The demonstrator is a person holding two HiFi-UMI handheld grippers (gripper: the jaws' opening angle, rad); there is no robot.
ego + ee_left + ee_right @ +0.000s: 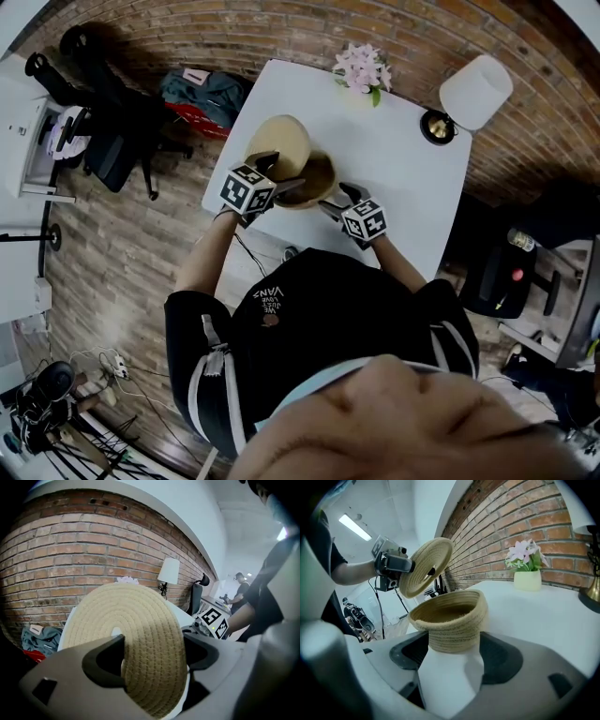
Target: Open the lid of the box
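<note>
A round woven box stands open on the white table. Its flat woven lid is lifted off and tilted up to the left, with my left gripper shut on its rim. In the left gripper view the lid fills the space between the jaws of that gripper. The right gripper is shut on the foot of the box, both jaws against its sides. From there the lid hangs above and left of the box, clear of it.
A pot of pink flowers and a white-shaded lamp stand at the table's far edge. Left of the table sit a black office chair and a bag on the floor. A brick wall runs behind.
</note>
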